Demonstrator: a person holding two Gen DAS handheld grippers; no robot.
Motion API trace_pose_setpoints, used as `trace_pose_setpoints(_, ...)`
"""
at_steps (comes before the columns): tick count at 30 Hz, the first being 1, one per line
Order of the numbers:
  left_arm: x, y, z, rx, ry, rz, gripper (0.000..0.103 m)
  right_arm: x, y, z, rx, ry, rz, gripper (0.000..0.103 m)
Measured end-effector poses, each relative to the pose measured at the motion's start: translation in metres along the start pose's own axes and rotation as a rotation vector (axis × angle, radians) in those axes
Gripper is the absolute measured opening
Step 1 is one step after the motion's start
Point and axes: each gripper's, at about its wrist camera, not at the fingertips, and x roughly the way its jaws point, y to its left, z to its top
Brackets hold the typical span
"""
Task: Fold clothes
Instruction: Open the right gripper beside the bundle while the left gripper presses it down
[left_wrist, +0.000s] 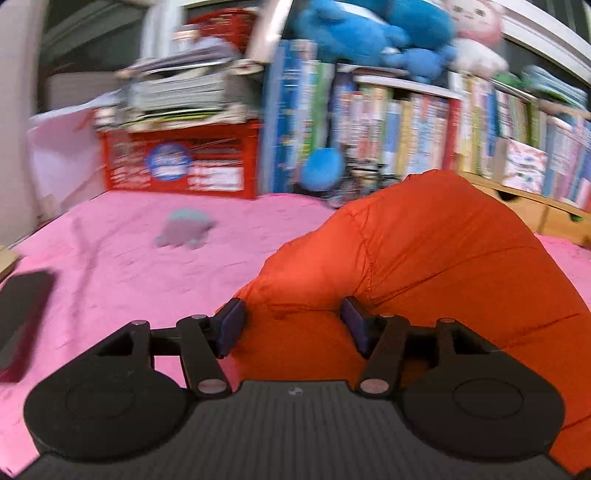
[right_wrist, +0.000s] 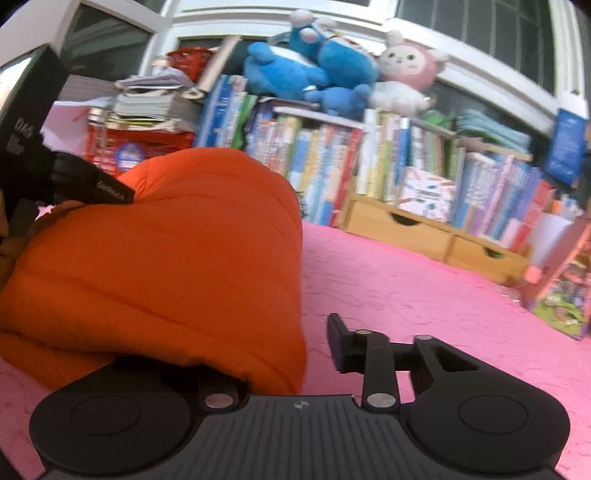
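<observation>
An orange puffer jacket (left_wrist: 424, 254) lies bunched on the pink bedspread (left_wrist: 110, 258), and its middle arches up high. A thick fold of it fills the gap of my left gripper (left_wrist: 291, 325), whose blue pads (left_wrist: 231, 326) press on it from both sides. From the right wrist the jacket (right_wrist: 166, 258) fills the left half of the view, with the left gripper's black body (right_wrist: 92, 184) on top of it. My right gripper (right_wrist: 301, 332) sits low at the jacket's right edge. The jacket covers its left finger. Its right finger (right_wrist: 340, 343) stands clear of the fabric over the bedspread.
A bookshelf (right_wrist: 369, 158) packed with books runs along the far side, with blue and pink plush toys (right_wrist: 325, 66) on top. A red crate (left_wrist: 184, 162) under stacked papers stands far left. A small grey toy (left_wrist: 183, 229) and a dark flat object (left_wrist: 22, 317) lie on the bedspread. Wooden drawers (right_wrist: 424, 232) sit at the right.
</observation>
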Motion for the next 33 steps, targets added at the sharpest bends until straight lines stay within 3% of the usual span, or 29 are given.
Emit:
trace_pose_setpoints(4,0.030,-0.038,0.021,0.101,0.008,0.001,0.058,0.020,-0.013,0.010,0.066,0.067,-0.062,0.020)
trace_pose_setpoints(7,0.001,-0.039,0.029,0.057,-0.032,-0.029,0.054,0.032,-0.030,0.015,0.189,0.114,-0.031,0.020)
trace_pose_setpoints(15,-0.107,-0.029,-0.025,0.097,-0.203,-0.184,0.055,0.032,-0.055,0.004,0.334,0.116,0.077,0.020)
trace_pose_setpoints(21,-0.133,-0.060,-0.046,0.479,-0.281,-0.257,0.058,0.017,-0.066,-0.004,0.375,0.105,0.141,0.020)
trace_pose_setpoints(24,-0.146,-0.069,-0.058,0.641,-0.291,-0.335,0.058,0.012,-0.073,-0.007,0.396,0.105,0.175,0.022)
trace_pose_setpoints(30,-0.162,-0.088,-0.072,0.907,-0.301,-0.479,0.060,0.012,-0.082,-0.014,0.430,0.108,0.215,0.022)
trace_pose_setpoints(33,-0.156,-0.097,-0.076,1.021,-0.286,-0.507,0.060,0.012,-0.082,-0.015,0.429,0.103,0.217,0.023)
